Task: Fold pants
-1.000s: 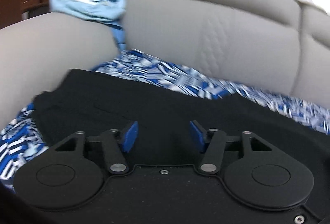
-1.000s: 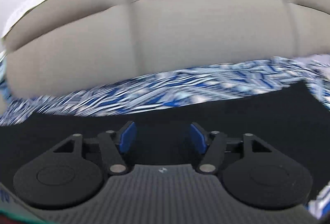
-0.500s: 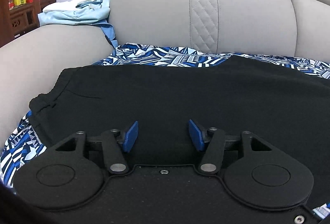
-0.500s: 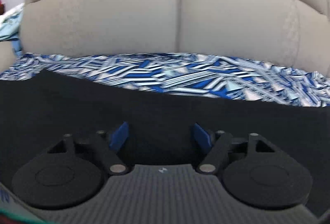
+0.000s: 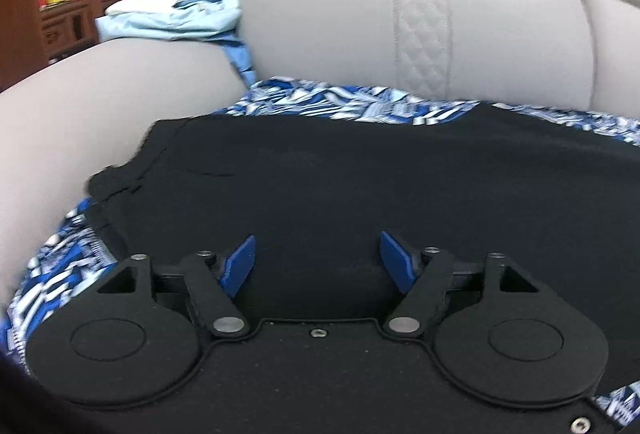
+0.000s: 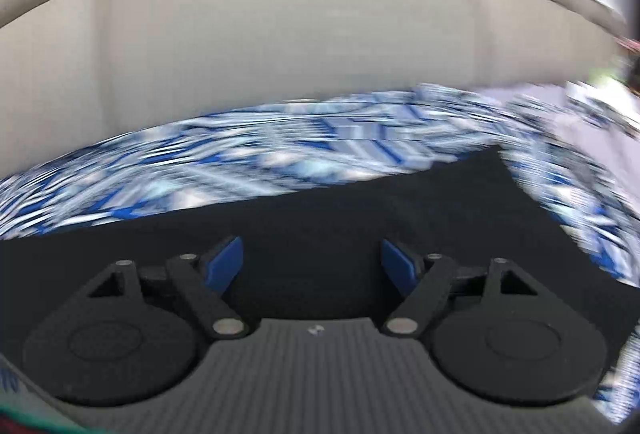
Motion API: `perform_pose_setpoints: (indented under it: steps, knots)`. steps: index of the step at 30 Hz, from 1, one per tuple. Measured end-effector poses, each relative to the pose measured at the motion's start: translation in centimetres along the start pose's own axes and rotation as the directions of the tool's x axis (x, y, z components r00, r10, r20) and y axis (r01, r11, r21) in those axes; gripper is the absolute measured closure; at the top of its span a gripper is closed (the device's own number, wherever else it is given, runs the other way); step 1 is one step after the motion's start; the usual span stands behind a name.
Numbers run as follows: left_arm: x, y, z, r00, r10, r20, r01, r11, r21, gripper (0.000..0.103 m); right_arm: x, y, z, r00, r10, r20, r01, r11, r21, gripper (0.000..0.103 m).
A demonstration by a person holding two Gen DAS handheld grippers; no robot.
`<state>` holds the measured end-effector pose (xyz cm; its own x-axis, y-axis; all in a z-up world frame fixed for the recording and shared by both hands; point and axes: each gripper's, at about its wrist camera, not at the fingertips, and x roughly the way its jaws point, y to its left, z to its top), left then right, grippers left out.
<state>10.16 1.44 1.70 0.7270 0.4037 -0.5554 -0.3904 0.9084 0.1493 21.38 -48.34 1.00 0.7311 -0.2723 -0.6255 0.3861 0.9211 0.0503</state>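
Observation:
Black pants [image 5: 340,186] lie flat across a blue-and-white patterned cover [image 5: 328,104] on a grey sofa. Their waistband end is at the left by the armrest in the left wrist view. The right wrist view shows the other end of the pants [image 6: 400,218], with a corner at the right. My left gripper [image 5: 317,260] is open and empty, low over the pants near their front edge. My right gripper [image 6: 312,262] is open and empty, also just above the black fabric. The right wrist view is blurred.
The grey sofa backrest [image 5: 420,34] rises behind the pants and the armrest [image 5: 100,106] bounds them on the left. A pile of light blue clothes [image 5: 176,18] lies on the armrest top. A wooden cabinet [image 5: 60,22] stands far left.
Both grippers stay open over the pants. The left view has shifted slightly right and closer to the waistband end. The right view has swung toward the pants' right corner, with motion blur.

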Motion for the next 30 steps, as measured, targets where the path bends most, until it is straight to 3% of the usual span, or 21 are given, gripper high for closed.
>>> perform_pose_setpoints:
  steps: [2,5,9,14,18,26,28,30]
  knots:
    - [-0.4,0.3,-0.5,0.999,0.049,0.000,-0.049,0.999,0.009,0.033,-2.5,-4.2,0.1,0.999,-0.007,0.054,-0.002,0.985,0.174,0.025]
    - [-1.0,0.5,-1.2,0.997,0.073,0.018,-0.073,0.997,-0.001,0.033,-5.7,-9.9,-0.8,0.994,-0.016,0.111,-0.027,0.927,0.374,0.025]
    - [-1.0,0.7,-1.3,0.997,0.071,0.020,-0.070,0.997,-0.006,0.033,-7.7,-15.5,-2.9,0.991,-0.085,0.099,0.027,0.876,0.481,0.027]
    - [-1.1,1.2,-1.1,0.999,0.049,0.006,-0.049,0.998,-0.044,0.034,-7.5,-19.7,-5.3,0.997,-0.061,0.040,0.025,0.799,0.601,0.041]
    - [-1.4,1.2,-0.5,1.000,-0.003,-0.003,0.003,0.998,-0.065,0.039,-6.2,-19.7,-5.8,1.000,0.017,0.005,-0.017,0.796,0.605,0.042]
    - [-1.4,0.6,-0.1,0.992,-0.128,-0.021,0.125,0.986,-0.112,0.039,-3.7,-16.7,-4.1,1.000,0.009,0.021,-0.017,0.888,0.459,0.043]
    - [-1.5,0.5,0.0,0.988,-0.154,-0.019,0.150,0.981,-0.119,0.039,-3.6,-16.2,-3.8,1.000,-0.004,0.019,-0.004,0.907,0.421,0.047]
    - [-1.6,0.5,0.2,0.983,-0.184,-0.017,0.180,0.976,-0.125,0.039,-3.6,-15.8,-3.6,1.000,0.012,0.012,-0.016,0.914,0.406,0.067]
